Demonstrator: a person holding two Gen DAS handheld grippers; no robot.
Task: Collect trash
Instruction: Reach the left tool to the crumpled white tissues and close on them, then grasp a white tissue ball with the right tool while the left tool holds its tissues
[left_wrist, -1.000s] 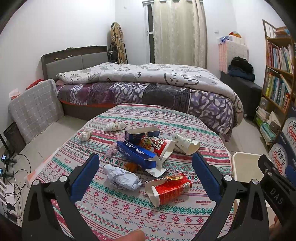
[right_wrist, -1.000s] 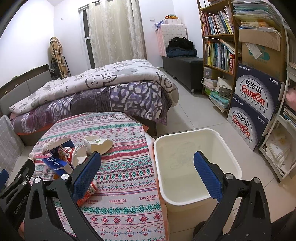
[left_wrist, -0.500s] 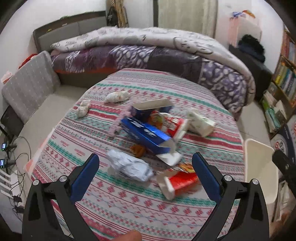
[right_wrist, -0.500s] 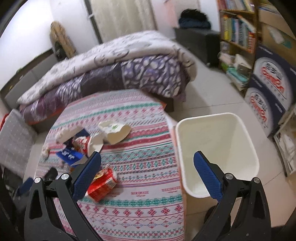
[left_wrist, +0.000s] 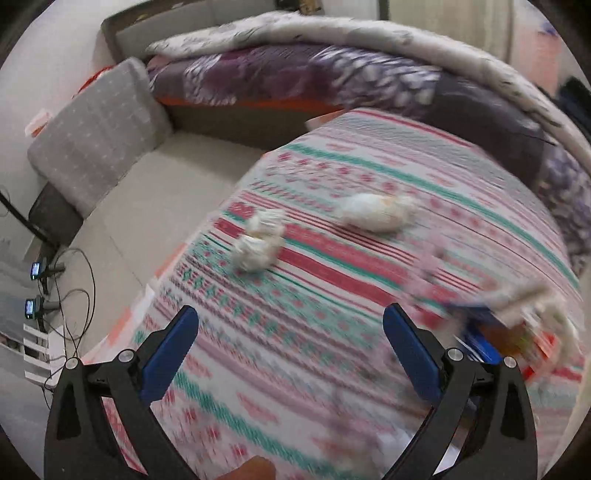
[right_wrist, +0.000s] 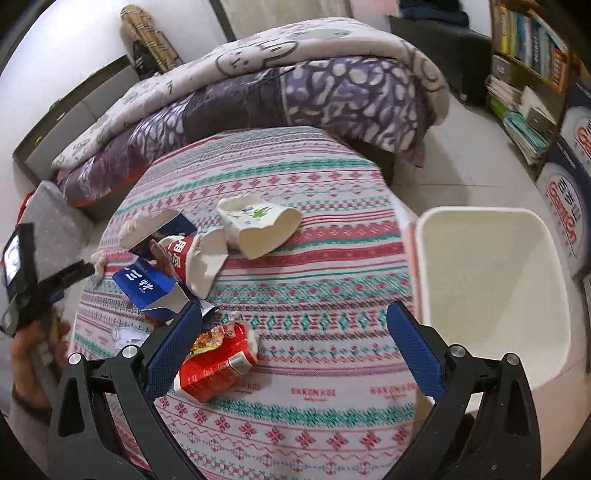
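Note:
Trash lies on a round table with a patterned cloth (right_wrist: 314, 295). In the right wrist view I see a red crushed carton (right_wrist: 218, 362), a blue box (right_wrist: 147, 288), a red-and-white cup (right_wrist: 184, 254) and a white paper cup (right_wrist: 258, 225). My right gripper (right_wrist: 293, 332) is open above the table, its left finger beside the red carton. A white bin (right_wrist: 491, 288) stands right of the table. My left gripper (left_wrist: 290, 332) is open and empty above the cloth (left_wrist: 295, 350). Two crumpled tissue wads (left_wrist: 258, 243) (left_wrist: 373, 212) lie beyond it. The left view is blurred.
A bed with a purple and white quilt (right_wrist: 295, 74) stands behind the table. A grey cushion (left_wrist: 96, 129) leans at the left, with cables on the floor (left_wrist: 66, 280). A bookshelf (right_wrist: 532, 55) and blue boxes (right_wrist: 569, 206) line the right wall.
Both grippers rose and tilted down over the table. The left one swung left, so the tissue wads are now ahead of it. Both stayed open.

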